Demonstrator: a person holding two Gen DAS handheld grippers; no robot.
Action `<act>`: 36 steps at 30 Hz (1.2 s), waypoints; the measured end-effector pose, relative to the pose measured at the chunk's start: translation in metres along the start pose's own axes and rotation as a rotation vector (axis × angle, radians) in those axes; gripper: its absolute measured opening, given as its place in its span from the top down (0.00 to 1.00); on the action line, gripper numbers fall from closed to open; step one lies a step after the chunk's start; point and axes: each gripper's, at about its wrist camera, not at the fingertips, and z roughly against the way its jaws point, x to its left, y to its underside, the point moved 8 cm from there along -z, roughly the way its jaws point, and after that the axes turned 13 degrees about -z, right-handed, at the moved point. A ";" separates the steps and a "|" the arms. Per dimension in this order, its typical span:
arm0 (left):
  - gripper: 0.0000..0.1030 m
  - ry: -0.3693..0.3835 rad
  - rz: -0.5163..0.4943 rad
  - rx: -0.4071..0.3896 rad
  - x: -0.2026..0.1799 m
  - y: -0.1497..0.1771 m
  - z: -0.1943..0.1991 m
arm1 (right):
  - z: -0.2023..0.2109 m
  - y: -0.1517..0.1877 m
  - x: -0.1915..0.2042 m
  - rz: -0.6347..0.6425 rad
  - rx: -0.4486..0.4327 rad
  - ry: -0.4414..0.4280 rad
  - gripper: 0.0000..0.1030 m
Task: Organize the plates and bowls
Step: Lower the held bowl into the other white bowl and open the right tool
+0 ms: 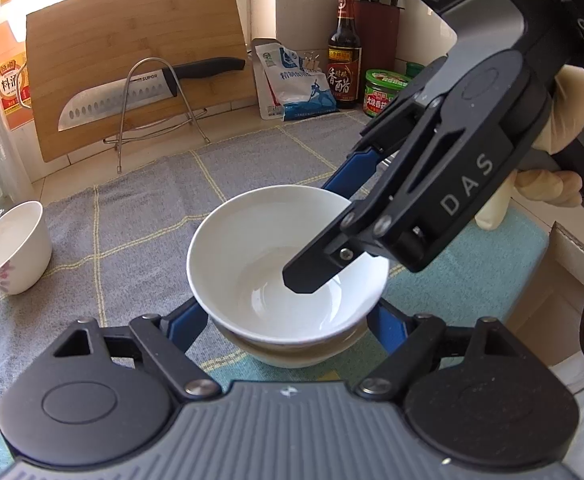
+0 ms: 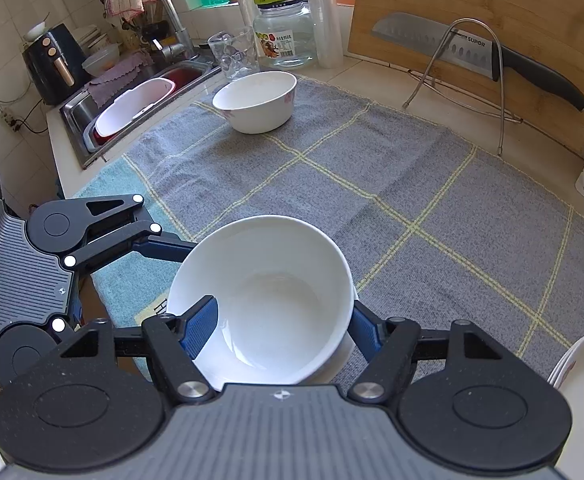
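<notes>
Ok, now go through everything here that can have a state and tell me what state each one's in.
Top bowl: upright, empty, nested in the lower bowl.
Right gripper: open, one finger inside the top bowl, one outside.
Left gripper: fingers flank the lower bowl; grip unclear.
Flowered bowl: upright, empty, standing apart.
Glass jar: lid on.
Vinegar bottle: capped.
</notes>
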 end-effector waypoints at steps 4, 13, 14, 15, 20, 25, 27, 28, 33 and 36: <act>0.16 0.003 -0.002 0.000 0.000 -0.001 0.000 | -0.001 0.001 -0.001 -0.004 0.002 0.004 0.26; 0.10 0.011 -0.017 -0.002 -0.001 0.000 -0.001 | -0.002 0.000 -0.002 -0.006 -0.009 0.012 0.13; 0.08 0.002 -0.025 -0.009 -0.002 0.000 0.000 | -0.001 -0.001 -0.001 -0.004 -0.014 0.008 0.12; 0.06 0.000 -0.030 -0.017 -0.002 -0.001 0.001 | 0.000 -0.002 -0.001 -0.003 -0.019 0.007 0.10; 0.06 -0.003 -0.019 -0.025 -0.001 -0.001 0.005 | 0.003 -0.007 0.002 0.007 -0.037 0.014 0.04; 0.06 -0.002 -0.011 -0.030 0.000 0.001 0.014 | 0.002 -0.009 0.006 0.022 -0.041 0.010 0.02; 0.06 -0.010 -0.008 -0.032 0.001 0.002 0.020 | 0.002 -0.011 0.008 0.030 -0.042 0.006 0.02; 0.06 -0.015 -0.007 -0.032 0.003 0.003 0.023 | 0.001 -0.013 0.009 0.034 -0.045 0.005 0.02; 0.06 -0.066 0.022 -0.031 0.020 0.011 0.036 | -0.001 -0.024 0.016 0.051 -0.061 0.002 0.01; 0.06 -0.110 0.055 -0.025 0.038 0.019 0.040 | -0.004 -0.031 0.022 0.063 -0.067 0.001 0.01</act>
